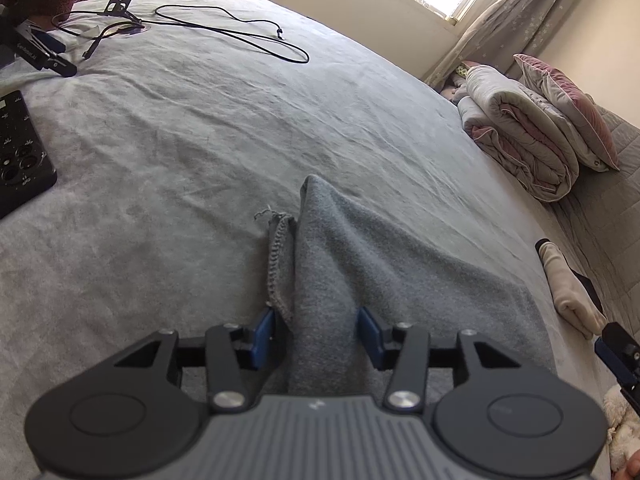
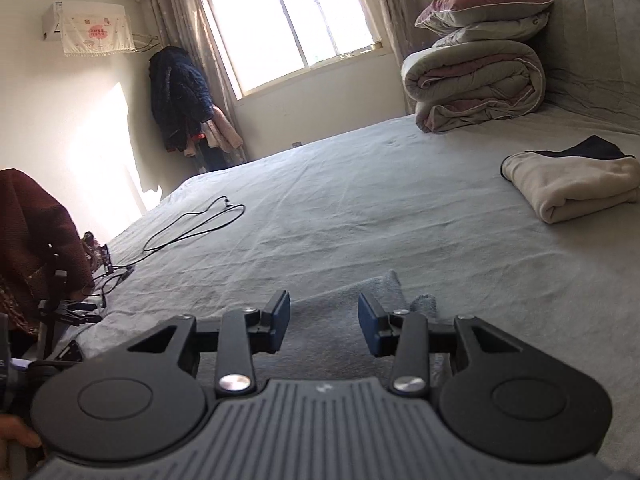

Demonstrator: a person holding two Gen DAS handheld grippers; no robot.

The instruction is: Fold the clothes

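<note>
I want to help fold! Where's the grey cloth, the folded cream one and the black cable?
grey cloth (image 1: 340, 248): left wrist view, middle of its raised fold.
folded cream garment (image 2: 576, 188): right wrist view, top face.
black cable (image 1: 240, 32): left wrist view, loop's upper strand.

Daylight poured through the blown-out window (image 2: 292, 24), casting a glaring patch on the wall (image 2: 104, 144) and lighting the bed (image 2: 360, 208) softly, while fisheye distortion bent and darkened both views' edges.

The grey garment (image 1: 360, 264) ran under the left hand-held gripper (image 1: 324, 336), its near end hidden. A black device (image 1: 20, 152) was cut by the frame edge. The folded cream cloth (image 2: 576, 188) was cropped at right.
</note>
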